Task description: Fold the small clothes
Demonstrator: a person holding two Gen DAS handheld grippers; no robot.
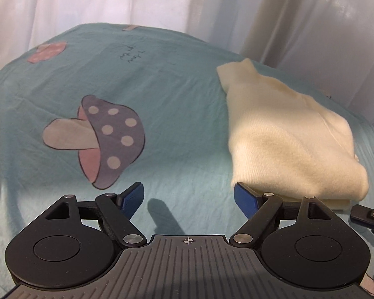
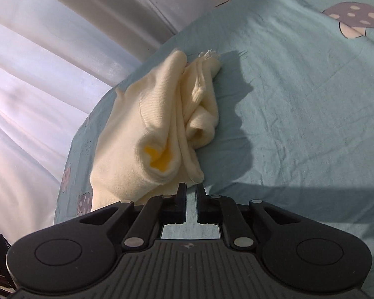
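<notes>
Lying folded on the teal mushroom-print sheet point(image 1: 177, 94), the cream garment point(image 1: 286, 134) sits near the bed's edge by the white curtain point(image 1: 162, 0). The left gripper point(image 1: 188, 196) hangs spread wide and empty — its right finger just beside the garment's near corner. The right gripper point(image 2: 190, 191) is nearly closed on nothing, just short of the cloth.

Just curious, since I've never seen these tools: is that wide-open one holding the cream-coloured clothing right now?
No, the left hand-held gripper stands open over bare bedsheet, with the cream garment lying beside it.
</notes>
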